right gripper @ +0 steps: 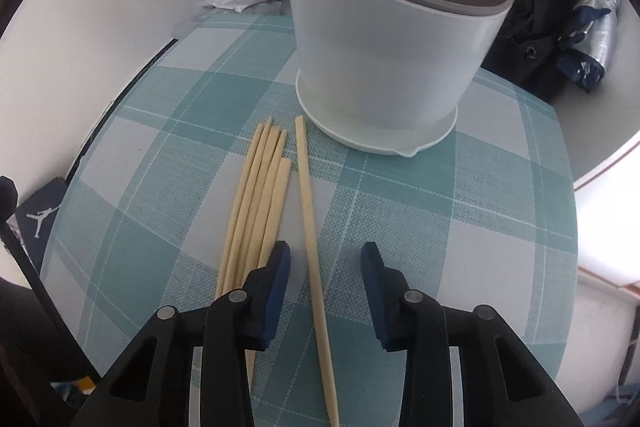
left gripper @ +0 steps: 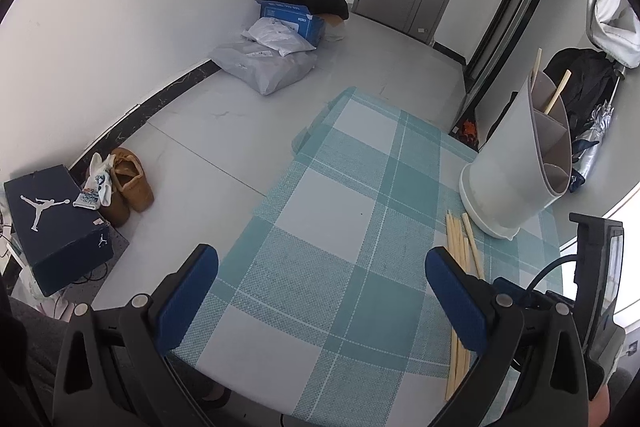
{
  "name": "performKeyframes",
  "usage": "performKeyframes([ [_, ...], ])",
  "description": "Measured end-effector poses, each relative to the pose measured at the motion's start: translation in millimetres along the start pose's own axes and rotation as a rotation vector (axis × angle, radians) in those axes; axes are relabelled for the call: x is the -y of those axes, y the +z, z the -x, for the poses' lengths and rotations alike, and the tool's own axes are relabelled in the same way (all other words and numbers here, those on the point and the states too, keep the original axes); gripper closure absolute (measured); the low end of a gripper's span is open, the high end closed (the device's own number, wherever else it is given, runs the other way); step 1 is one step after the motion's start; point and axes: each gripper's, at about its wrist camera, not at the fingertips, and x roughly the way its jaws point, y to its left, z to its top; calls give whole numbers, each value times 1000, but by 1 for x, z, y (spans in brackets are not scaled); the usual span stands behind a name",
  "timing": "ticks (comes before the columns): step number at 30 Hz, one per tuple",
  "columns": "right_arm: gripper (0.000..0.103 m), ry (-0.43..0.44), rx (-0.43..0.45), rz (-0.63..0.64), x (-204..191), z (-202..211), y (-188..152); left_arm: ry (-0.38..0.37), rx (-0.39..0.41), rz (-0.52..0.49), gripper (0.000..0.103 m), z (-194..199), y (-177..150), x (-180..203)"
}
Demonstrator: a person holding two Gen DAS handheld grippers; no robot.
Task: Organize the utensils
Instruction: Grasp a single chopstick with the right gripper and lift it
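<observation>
Judging by the table, the work is only started: two chopsticks stand already in the white utensil holder, while a bundle of chopsticks and one single chopstick lie flat on the checked tablecloth just in front of it. Over that single stick hovers the right gripper, fingers spread to either side and touching nothing, and the left gripper waits wide open, holding nothing, above bare cloth beside the bundle.

Only readable sign: white Jumpman logo on navy shoe box; blue carton print too blurry.
</observation>
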Motion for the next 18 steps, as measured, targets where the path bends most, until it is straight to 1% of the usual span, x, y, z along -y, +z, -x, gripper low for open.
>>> performKeyframes([
  [1,85,13,-5,12,-2,2,-1,5,4,1,1,1,0,0],
  [2,90,17,-14,22,-2,3,-2,5,5,1,1,1,0,0],
  [3,98,25,-27,27,-1,4,-4,4,4,2,1,1,0,0],
  [4,98,40,-39,22,2,7,-7,0,1,5,1,1,0,0],
  [9,98,108,-88,-71,28,22,-35,-26,-10,32,1,1,0,1],
  [12,98,136,-123,-64,32,32,-54,-39,-10,19,1,2,-1,5],
  [14,96,151,-145,-55,32,38,-62,-39,-10,5,1,3,-3,7],
  [15,94,161,-153,-53,33,40,-64,-39,-10,1,1,3,-3,7],
  [17,87,161,-152,-49,34,41,-63,-33,-9,-1,1,2,-4,7],
  [18,78,148,-143,-40,34,42,-60,-30,-13,0,1,2,-3,7],
])
